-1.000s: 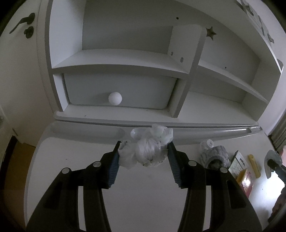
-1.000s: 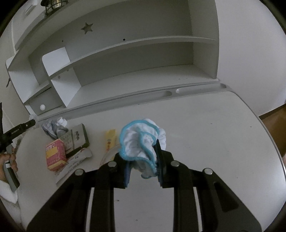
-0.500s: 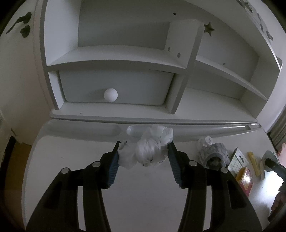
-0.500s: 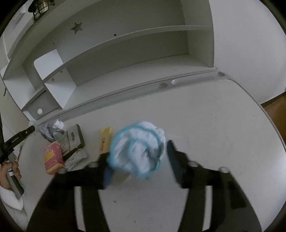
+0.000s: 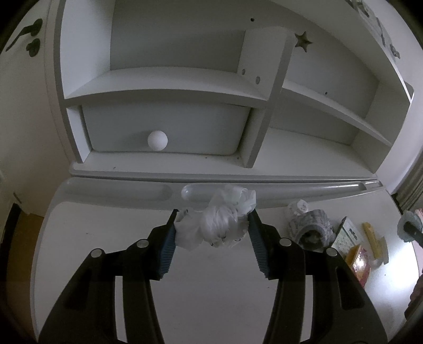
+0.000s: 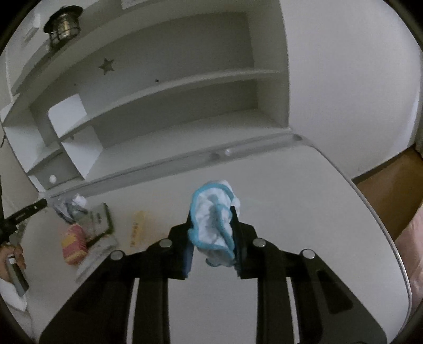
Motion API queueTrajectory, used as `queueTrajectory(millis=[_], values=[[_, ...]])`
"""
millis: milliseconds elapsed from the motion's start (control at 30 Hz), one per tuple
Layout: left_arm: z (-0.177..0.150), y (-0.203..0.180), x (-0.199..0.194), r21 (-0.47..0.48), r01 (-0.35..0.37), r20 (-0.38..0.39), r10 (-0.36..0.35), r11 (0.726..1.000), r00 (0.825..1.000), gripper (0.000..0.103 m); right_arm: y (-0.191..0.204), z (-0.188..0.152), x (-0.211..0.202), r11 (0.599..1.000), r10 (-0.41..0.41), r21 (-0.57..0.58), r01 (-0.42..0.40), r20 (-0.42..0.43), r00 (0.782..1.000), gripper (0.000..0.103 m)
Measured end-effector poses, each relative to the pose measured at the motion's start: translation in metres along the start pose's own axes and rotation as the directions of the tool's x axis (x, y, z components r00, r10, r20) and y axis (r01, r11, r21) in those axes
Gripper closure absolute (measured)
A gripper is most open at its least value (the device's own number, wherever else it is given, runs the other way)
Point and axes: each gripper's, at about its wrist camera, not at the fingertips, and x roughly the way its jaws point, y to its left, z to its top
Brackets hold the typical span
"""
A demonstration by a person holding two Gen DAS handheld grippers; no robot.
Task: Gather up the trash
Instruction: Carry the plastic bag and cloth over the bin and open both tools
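Observation:
My left gripper [image 5: 212,221] hangs over the white desk [image 5: 105,238] near its back groove. It is shut on a crumpled white plastic wad [image 5: 222,219] that fills the gap between its blue pads. My right gripper [image 6: 211,221] is above the desk's right half. Its jaws are closing on a white cloth with a light-blue rim [image 6: 211,214], and the pads press on its sides. More trash lies between the two grippers: a red and yellow packet [image 6: 74,243], a dark-edged box [image 6: 99,222], a yellow wrapper [image 6: 137,227] and a grey-white crumpled lump [image 6: 68,206].
A white shelf unit [image 5: 164,87] stands along the back of the desk, with a drawer and round knob [image 5: 157,140]. A caged lamp [image 6: 62,25] sits on top. The desk's rounded right edge [image 6: 370,211] drops to a brown floor. A person's hand [image 6: 13,258] holds the left tool.
The right gripper shifted sideways over the desk; its jaws stood apart around the cloth half a second ago and grip it again now. The left gripper kept still with its wad.

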Motion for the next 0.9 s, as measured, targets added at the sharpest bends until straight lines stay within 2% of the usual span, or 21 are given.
queueTrajectory(millis=[333, 500, 567, 667, 767, 800, 867, 900], values=[[-0.002, -0.002, 0.001, -0.004, 0.033, -0.011, -0.033, 0.999, 0.999, 0.053, -0.004, -0.012, 0.007, 0.999, -0.047, -0.029, 0.046, -0.017, 0.999, 0.079], [-0.003, -0.003, 0.003, -0.004, 0.026, -0.011, -0.026, 1.0, 1.0, 0.053, 0.001, -0.013, 0.007, 0.999, -0.028, -0.026, 0.028, -0.011, 1.0, 0.079], [-0.003, -0.005, -0.001, 0.004, 0.014, 0.018, -0.014, 1.0, 1.0, 0.053, 0.0, -0.015, 0.001, 0.999, -0.018, -0.03, 0.018, 0.005, 1.0, 0.079], [0.005, -0.015, -0.011, 0.009, -0.058, 0.06, 0.057, 0.998, 0.997, 0.053, -0.018, -0.013, -0.016, 0.999, 0.037, 0.019, -0.037, 0.021, 0.999, 0.079], [0.01, -0.057, -0.032, 0.052, 0.012, 0.081, -0.016, 0.999, 0.997, 0.053, -0.048, -0.007, -0.051, 0.998, 0.039, 0.049, -0.043, 0.073, 0.997, 0.079], [0.011, -0.086, -0.043, 0.089, 0.063, 0.093, -0.071, 0.994, 0.993, 0.053, -0.06, -0.006, -0.064, 0.998, 0.032, 0.055, -0.038, 0.095, 0.995, 0.079], [0.008, -0.147, -0.06, 0.171, 0.163, 0.092, -0.181, 0.972, 0.979, 0.053, -0.088, -0.007, -0.093, 0.998, 0.007, 0.068, -0.016, 0.132, 0.991, 0.079], [0.002, -0.186, -0.069, 0.226, 0.226, 0.078, -0.249, 0.948, 0.965, 0.053, -0.103, -0.01, -0.106, 0.997, -0.003, 0.081, -0.008, 0.144, 0.99, 0.079]])
